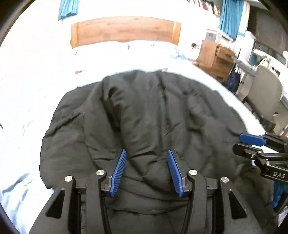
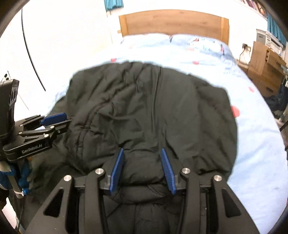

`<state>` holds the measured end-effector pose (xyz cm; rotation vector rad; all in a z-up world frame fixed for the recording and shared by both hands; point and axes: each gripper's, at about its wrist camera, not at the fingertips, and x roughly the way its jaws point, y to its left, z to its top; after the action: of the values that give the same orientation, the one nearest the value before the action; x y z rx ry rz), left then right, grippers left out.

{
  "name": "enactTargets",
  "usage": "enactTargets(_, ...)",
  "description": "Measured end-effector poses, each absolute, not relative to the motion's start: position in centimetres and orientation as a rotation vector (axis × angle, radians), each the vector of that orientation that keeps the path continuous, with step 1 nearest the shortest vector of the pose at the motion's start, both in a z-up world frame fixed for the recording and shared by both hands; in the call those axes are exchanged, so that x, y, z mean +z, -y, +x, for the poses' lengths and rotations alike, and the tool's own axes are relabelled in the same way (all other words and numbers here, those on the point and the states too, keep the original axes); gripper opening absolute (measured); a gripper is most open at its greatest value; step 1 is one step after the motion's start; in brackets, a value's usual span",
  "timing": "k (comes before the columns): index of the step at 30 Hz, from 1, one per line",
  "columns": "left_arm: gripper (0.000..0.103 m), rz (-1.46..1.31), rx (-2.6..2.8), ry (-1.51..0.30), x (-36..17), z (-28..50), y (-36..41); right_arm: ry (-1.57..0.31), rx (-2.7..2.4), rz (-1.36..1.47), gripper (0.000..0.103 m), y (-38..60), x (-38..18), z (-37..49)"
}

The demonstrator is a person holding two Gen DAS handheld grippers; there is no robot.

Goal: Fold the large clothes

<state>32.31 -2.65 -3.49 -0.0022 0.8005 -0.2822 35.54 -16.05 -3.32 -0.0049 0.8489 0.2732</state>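
Note:
A large black padded jacket lies spread and creased on a bed, and the right wrist view shows it too. My left gripper is at the jacket's near edge with a thick bunch of fabric pressed between its blue pads. My right gripper likewise holds a puffy fold of the near edge between its pads. Each gripper shows from the side in the other's view: the right one at the jacket's right edge, the left one at its left edge.
The bed has a light blue patterned sheet and a wooden headboard at the far end. A wooden cabinet and a grey chair stand to the right of the bed. Teal curtains hang behind them.

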Motion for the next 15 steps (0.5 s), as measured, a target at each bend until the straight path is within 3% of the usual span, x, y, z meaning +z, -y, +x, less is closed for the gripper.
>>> enactTargets(9,0.055,0.038,-0.246,-0.893,-8.1,33.9,4.7,-0.916,0.239,-0.002,0.042,17.1,-7.2,35.6)
enactTargets(15,0.062,0.074,-0.201,-0.909,-6.0,32.9,4.8,-0.944,0.214,0.029,0.042,17.3,-6.8,35.3)
